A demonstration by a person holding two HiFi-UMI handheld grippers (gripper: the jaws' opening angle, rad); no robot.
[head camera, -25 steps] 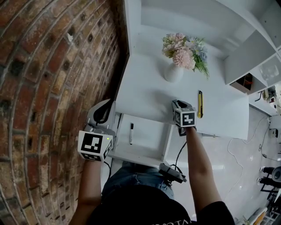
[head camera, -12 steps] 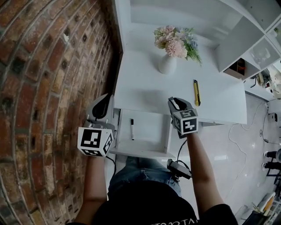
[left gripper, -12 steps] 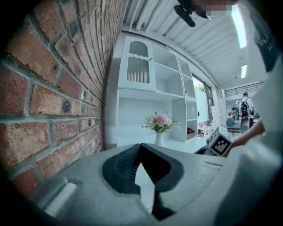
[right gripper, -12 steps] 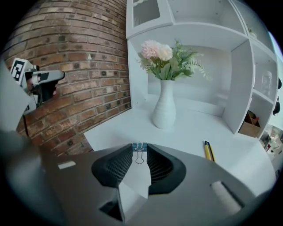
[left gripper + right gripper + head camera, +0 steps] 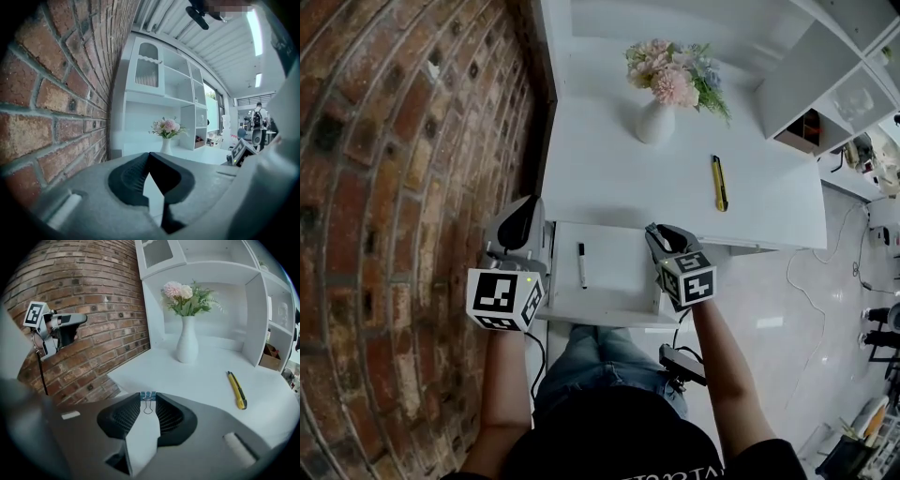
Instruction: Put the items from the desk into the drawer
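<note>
Holding a blue binder clip (image 5: 148, 396) pinched at our right claw (image 5: 148, 400) tips, open drawer (image 5: 614, 274) just beside it for the drop; left claw (image 5: 149, 155) pressed together, empty.

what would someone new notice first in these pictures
A brick wall fills the left of the head view, beside a white desk with a vase of pink flowers at the back and a yellow utility knife to its right. Nearer, the right gripper pinches a small blue binder clip by the open drawer, where a black marker lies.
</note>
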